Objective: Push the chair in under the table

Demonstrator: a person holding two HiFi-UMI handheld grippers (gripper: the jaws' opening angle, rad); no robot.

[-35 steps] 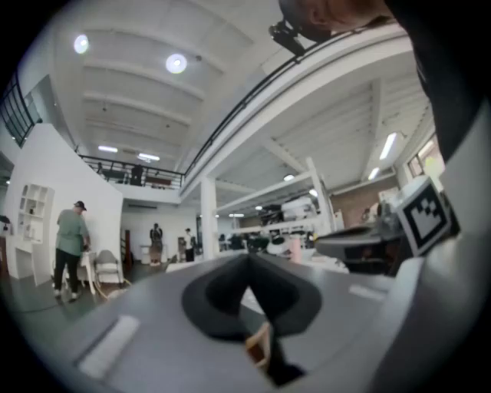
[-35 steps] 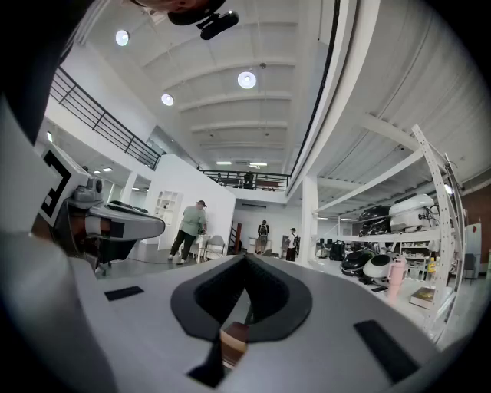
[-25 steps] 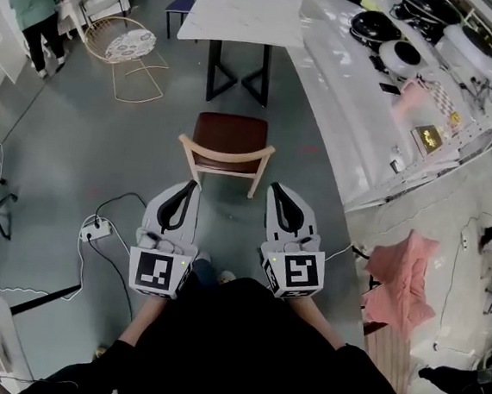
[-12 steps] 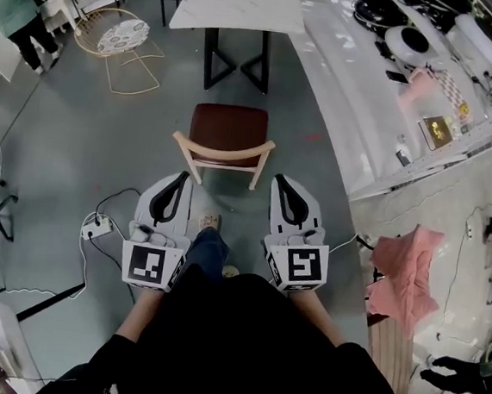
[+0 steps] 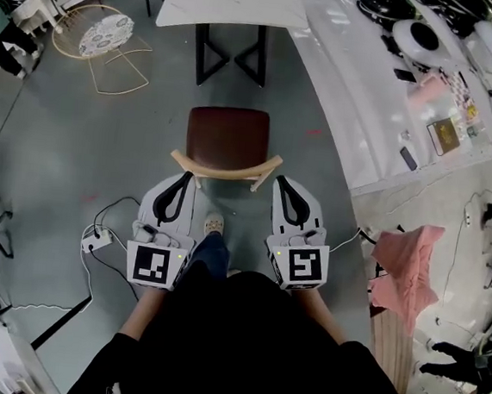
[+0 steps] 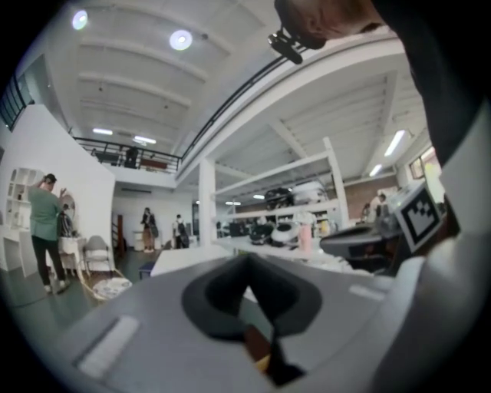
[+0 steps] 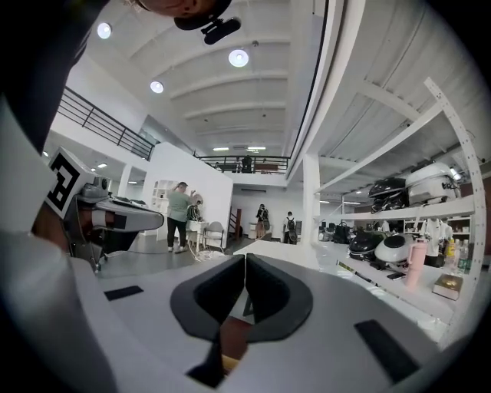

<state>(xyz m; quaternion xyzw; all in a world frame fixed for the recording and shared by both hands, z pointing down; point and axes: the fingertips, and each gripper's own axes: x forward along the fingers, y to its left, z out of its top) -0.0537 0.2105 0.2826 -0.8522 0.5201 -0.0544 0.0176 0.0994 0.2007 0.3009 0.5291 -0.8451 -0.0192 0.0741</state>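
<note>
The chair point(image 5: 227, 138) stands on the grey floor point(image 5: 78, 141), out in front of the table point(image 5: 235, 0) and not under it yet. The left gripper point(image 5: 189, 178) and right gripper point(image 5: 280, 180) are just behind its wooden back point(image 5: 224, 170), one near each end. Both pairs of jaws are squeezed together, with nothing between them.

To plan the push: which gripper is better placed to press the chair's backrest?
Left, narrowly: the left gripper, shut, sits further in from the backrest end; the right gripper sits at its corner.
</note>
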